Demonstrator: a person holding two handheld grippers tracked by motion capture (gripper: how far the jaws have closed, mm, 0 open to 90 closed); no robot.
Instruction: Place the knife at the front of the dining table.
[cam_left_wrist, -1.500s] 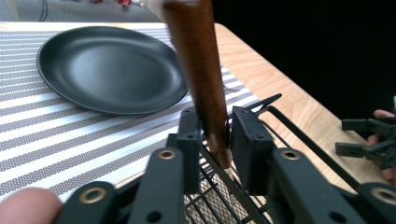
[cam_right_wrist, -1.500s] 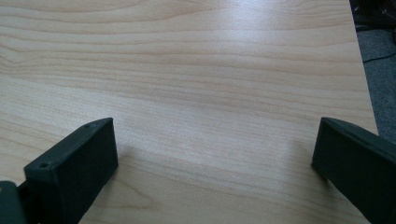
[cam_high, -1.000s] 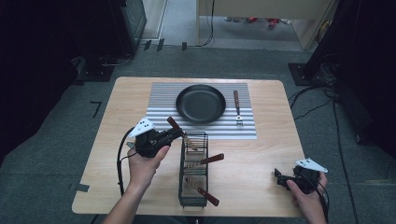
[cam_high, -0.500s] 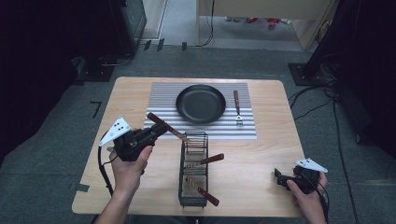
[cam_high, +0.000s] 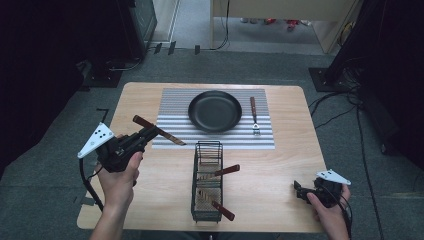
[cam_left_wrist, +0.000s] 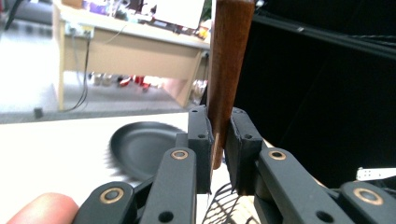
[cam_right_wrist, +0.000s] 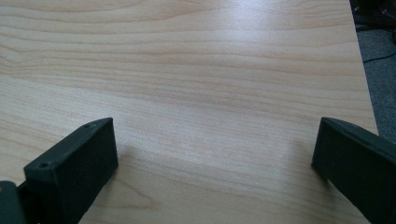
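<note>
Two grippers were at work, and just one carried anything. The left gripper (cam_high: 145, 134) was clamped on the wooden handle of a knife (cam_high: 159, 130), holding it roughly level above the table's (cam_high: 290, 150) left part, blade aimed toward the striped mat (cam_high: 172, 97). In the left gripper view the handle (cam_left_wrist: 229, 65) stood pinched between both jaws, a grip near mid-handle that probably kept the blade steady while it was carried. The right gripper (cam_high: 300, 190) rested low near the table's right front corner, jaws spread wide over bare wood with nothing between them, apparently parked out of the way.

The wire caddy (cam_high: 207, 182) stood at the table's front centre, holding two more wooden-handled utensils (cam_high: 225, 171) whose handles poked out to its right. On the mat lay a black pan (cam_high: 215, 110), empty, with a fork (cam_high: 254, 116) just beside it, seemingly set as a place setting that the knife may join.
</note>
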